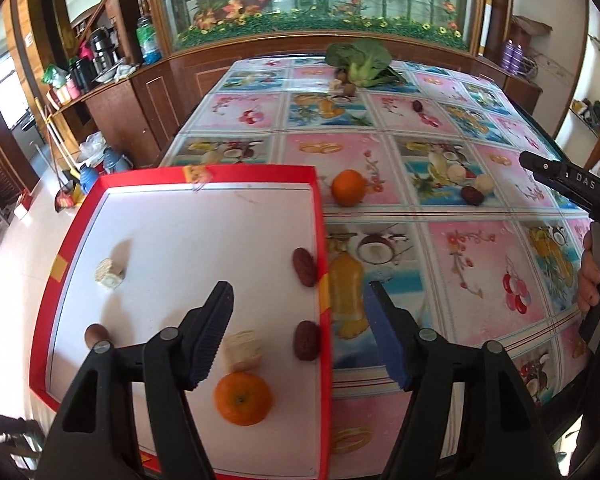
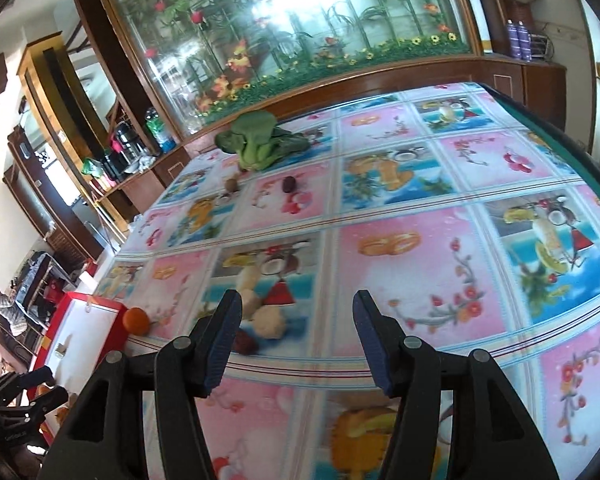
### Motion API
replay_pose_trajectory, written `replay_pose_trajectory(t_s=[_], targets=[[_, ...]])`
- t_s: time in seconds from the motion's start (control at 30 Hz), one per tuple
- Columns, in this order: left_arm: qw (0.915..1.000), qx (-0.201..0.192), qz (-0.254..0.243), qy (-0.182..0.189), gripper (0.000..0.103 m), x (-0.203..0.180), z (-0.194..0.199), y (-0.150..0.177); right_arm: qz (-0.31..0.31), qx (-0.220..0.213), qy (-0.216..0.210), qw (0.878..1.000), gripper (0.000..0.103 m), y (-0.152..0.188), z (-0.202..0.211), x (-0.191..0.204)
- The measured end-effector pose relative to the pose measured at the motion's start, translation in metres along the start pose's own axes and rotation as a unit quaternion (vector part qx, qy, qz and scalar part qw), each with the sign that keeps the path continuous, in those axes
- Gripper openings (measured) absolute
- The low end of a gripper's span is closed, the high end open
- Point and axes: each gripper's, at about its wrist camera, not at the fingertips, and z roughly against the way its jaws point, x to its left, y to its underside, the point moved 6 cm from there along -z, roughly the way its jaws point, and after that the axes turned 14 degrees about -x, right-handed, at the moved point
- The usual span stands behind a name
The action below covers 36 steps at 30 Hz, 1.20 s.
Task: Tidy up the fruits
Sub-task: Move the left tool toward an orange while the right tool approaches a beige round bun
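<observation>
A red-rimmed white tray (image 1: 323, 236) lies at the table's left edge. It holds an orange (image 1: 242, 398), two corn pieces (image 1: 242, 350) (image 1: 110, 274), two red dates (image 1: 304, 266) (image 1: 306, 340) and a brown round piece (image 1: 96, 334). My left gripper (image 1: 300, 286) hangs open over the tray's right rim, holding nothing. On the tablecloth lie another orange (image 1: 348, 187) (image 2: 136, 321), a date (image 1: 472, 195) (image 2: 246, 342) and pale pieces (image 2: 268, 320). My right gripper (image 2: 298, 296) stands open and empty above the cloth, just right of those pieces.
Far back lie a green leafy vegetable (image 2: 260, 140), a brown round fruit (image 2: 232, 185) and one more date (image 2: 289, 184). A glass cabinet with plants runs behind the table. A hand (image 1: 592, 280) holds the right gripper's handle. The table edge (image 2: 572, 140) drops off at right.
</observation>
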Motion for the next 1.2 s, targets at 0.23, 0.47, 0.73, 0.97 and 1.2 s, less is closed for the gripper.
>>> replay_pose_trajectory(t_s=[0.23, 0.47, 0.73, 0.97, 1.2], targets=[[0.9986, -0.009, -0.048, 0.022, 0.070, -0.033, -0.013, -0.013, -0.001, 0.016, 0.007, 1.000, 0.057, 0.001, -0.006, -0.013], [0.9952, -0.035, -0.089, 0.020, 0.070, -0.021, -0.050, -0.057, 0.002, 0.024, -0.003, 1.000, 0.057, 0.003, -0.010, -0.007], [0.9823, -0.001, -0.160, 0.097, 0.069, -0.056, -0.099, -0.062, -0.005, 0.031, -0.006, 0.999, 0.057, 0.004, -0.015, -0.008], [0.9803, 0.029, -0.158, 0.114, 0.067, -0.066, -0.116, -0.046, -0.003, 0.032, -0.007, 0.999, 0.057, 0.005, -0.017, -0.007], [0.9839, 0.018, -0.140, 0.110, 0.049, -0.062, -0.110, -0.048, -0.003, 0.037, -0.007, 0.999, 0.057, 0.006, -0.020, -0.006]])
